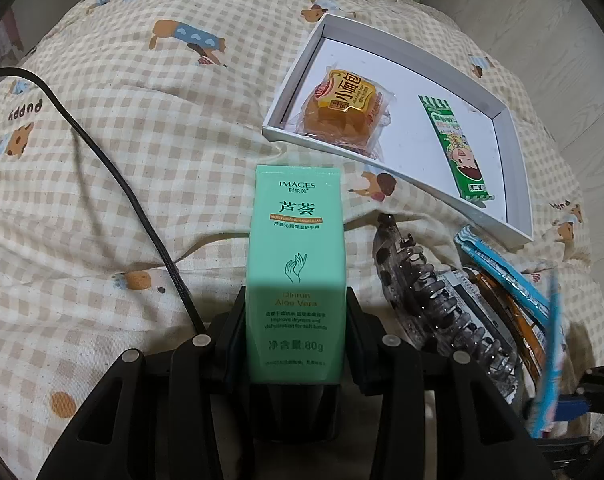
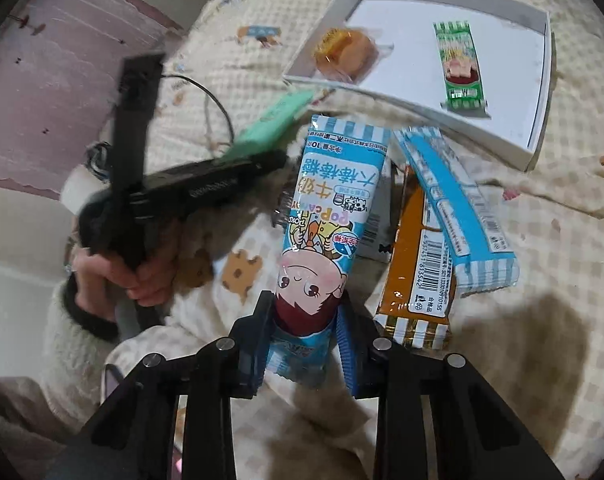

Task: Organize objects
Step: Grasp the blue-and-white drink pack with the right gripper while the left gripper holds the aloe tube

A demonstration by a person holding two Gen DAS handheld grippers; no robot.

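Observation:
My left gripper (image 1: 296,296) is shut on a mint-green hand cream tube (image 1: 296,232), which stands upright between its fingers above the checked bedspread. My right gripper (image 2: 303,304) is shut on the lower end of a blue candy packet (image 2: 333,200) with a cartoon face on it. In the left wrist view that packet (image 1: 547,360) shows edge-on at the far right. A white tray (image 1: 515,168) lies beyond both grippers. It holds a wrapped orange bun (image 1: 343,110) and a green candy packet (image 1: 455,148).
Beside the tray lie a dark hair claw (image 1: 421,292), a second blue packet (image 2: 457,204) and an orange packet (image 2: 417,264). A black cable (image 1: 114,172) crosses the bedspread on the left. A person's hand (image 2: 134,276) grips the left tool's handle.

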